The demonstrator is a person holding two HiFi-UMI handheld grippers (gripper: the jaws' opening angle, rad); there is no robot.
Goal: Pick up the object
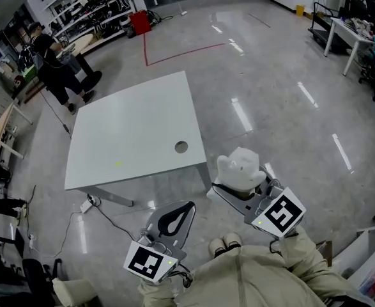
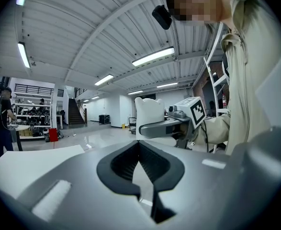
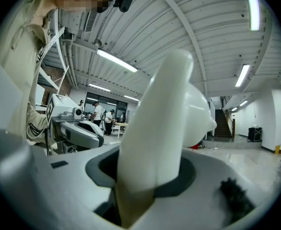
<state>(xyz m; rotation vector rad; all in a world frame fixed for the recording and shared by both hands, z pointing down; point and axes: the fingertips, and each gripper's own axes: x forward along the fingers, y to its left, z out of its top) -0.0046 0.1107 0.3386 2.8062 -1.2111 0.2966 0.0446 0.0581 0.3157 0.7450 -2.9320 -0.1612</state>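
The object (image 1: 239, 166) is a white, lumpy moulded piece, held in the air to the right of the table's near corner. My right gripper (image 1: 229, 181) is shut on it. In the right gripper view the white object (image 3: 163, 128) stands up between the jaws and fills the middle of the picture. My left gripper (image 1: 187, 206) hangs lower and to the left, shut with nothing in it. In the left gripper view its fingertips (image 2: 139, 144) meet, and the white object (image 2: 148, 112) shows beyond them, with the right gripper (image 2: 152, 128) on it.
A white table (image 1: 136, 130) with a round hole (image 1: 181, 147) stands ahead on the glossy grey floor. A power strip (image 1: 87, 203) and cables lie under its near edge. A person (image 1: 54, 62) stands at the far left by shelves. Desks and chairs line the right.
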